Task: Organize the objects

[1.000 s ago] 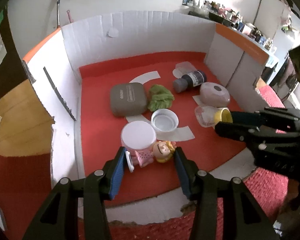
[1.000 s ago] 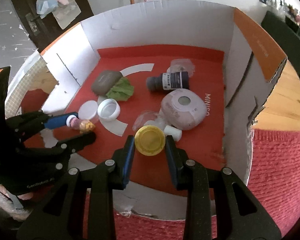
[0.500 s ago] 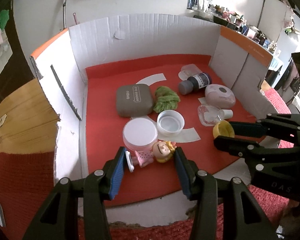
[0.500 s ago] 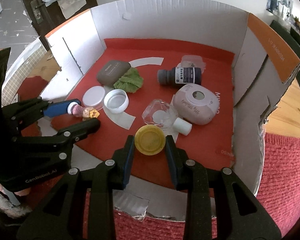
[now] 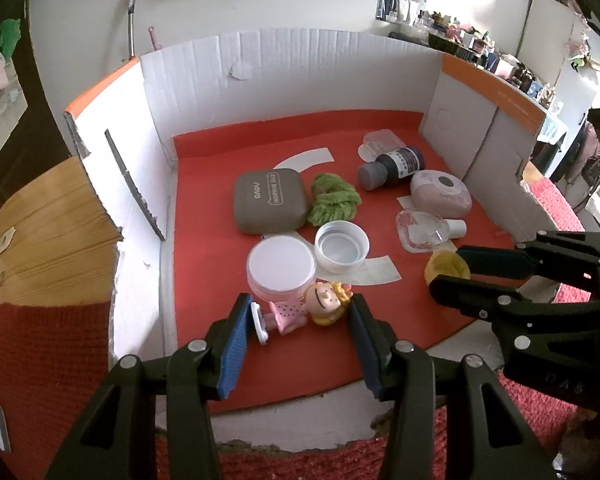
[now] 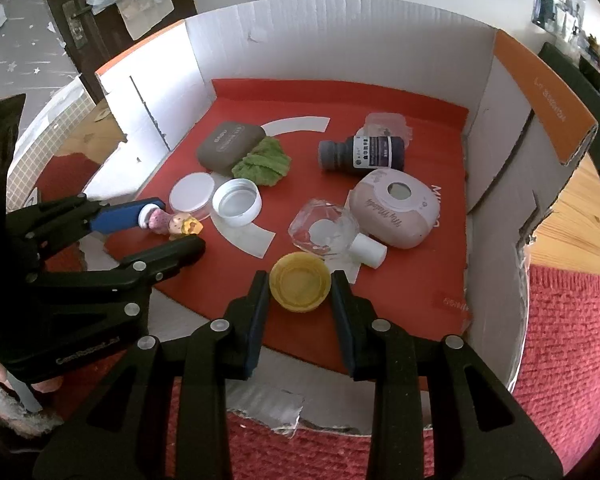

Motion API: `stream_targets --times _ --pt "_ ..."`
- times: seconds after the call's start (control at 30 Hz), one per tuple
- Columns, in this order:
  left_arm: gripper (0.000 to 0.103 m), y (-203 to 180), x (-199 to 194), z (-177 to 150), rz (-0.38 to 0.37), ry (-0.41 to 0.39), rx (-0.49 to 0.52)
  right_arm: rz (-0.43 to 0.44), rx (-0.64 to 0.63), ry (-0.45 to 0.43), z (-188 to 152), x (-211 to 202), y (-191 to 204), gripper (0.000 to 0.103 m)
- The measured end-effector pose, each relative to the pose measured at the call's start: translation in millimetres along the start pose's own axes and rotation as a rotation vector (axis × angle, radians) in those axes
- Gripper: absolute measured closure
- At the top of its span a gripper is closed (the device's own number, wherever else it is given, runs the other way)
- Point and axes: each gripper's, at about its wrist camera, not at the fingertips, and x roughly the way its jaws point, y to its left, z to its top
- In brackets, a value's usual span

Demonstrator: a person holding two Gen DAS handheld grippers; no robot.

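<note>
A small doll (image 5: 304, 308) in a pink dress, with yellow hair, lies crosswise between the blue pads of my left gripper (image 5: 300, 316), which is shut on it just over the red floor near the box's front edge. From the right wrist view the same doll (image 6: 172, 222) and left gripper (image 6: 172, 232) show at the left. My right gripper (image 6: 300, 284) is shut on a yellow cap (image 6: 300, 282), hollow side up, in front of a clear glass bottle (image 6: 324, 232). In the left wrist view the yellow cap (image 5: 446, 266) sits in the right gripper (image 5: 448, 274).
The cardboard box (image 5: 300, 72) has white walls and a red floor. On the floor lie a grey case (image 5: 268, 200), a green cloth (image 5: 334, 198), a dark bottle (image 5: 392, 162), a pink round case (image 5: 440, 192), a white lid (image 5: 280, 264) and an upturned lid (image 5: 342, 246). Red knit cloth borders the front.
My right gripper has drawn the yellow cap back a little toward the box's front edge, uncovering the clear bottle and its white stopper. The left gripper keeps the doll in place.
</note>
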Motion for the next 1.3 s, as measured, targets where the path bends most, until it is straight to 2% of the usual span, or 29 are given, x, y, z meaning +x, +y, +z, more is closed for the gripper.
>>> stream_targets --times 0.3,0.4,0.47,0.63,0.7,0.73,0.83,1.1,1.23,1.3 --pt "0.051 -2.2 -5.7 -0.3 0.010 -0.014 0.002 -0.001 0.006 -0.024 -4.6 -8.6 -1.7 0.073" --pt "0.048 -3.8 -9.6 -0.7 0.019 -0.026 0.008 -0.002 0.009 -0.033 -3.4 -7.5 5.5 0.072" --pt "0.042 -5.2 -13.7 -1.7 0.026 -0.037 0.012 -0.001 0.012 -0.040 -4.0 -9.4 5.8 0.072" --pt "0.041 -5.6 -24.8 -4.0 0.047 -0.066 0.017 -0.002 0.014 -0.061 -6.4 -13.8 8.6 0.071" --pt "0.040 -4.5 -27.1 -4.6 0.044 -0.068 0.010 -0.001 0.015 -0.073 -7.3 -17.1 9.6 0.054" --pt "0.040 -4.0 -28.1 -5.3 0.045 -0.070 0.008 -0.007 0.014 -0.083 -7.8 -19.5 10.5 0.039" --pt "0.034 -2.7 -30.9 -8.4 0.050 -0.077 -0.001 -0.019 0.017 -0.108 -10.1 -26.0 11.9 0.037" --pt "0.033 2.6 -40.7 -17.8 0.081 -0.106 -0.029 -0.043 0.047 -0.174 -17.5 -40.4 10.9 0.037" --pt "0.028 2.5 -48.1 -22.7 0.113 -0.138 -0.030 -0.065 0.075 -0.227 -23.4 -47.2 9.8 0.026" --pt "0.028 2.2 -50.8 -24.9 0.123 -0.151 -0.031 -0.074 0.081 -0.239 -26.1 -48.3 9.5 0.026"
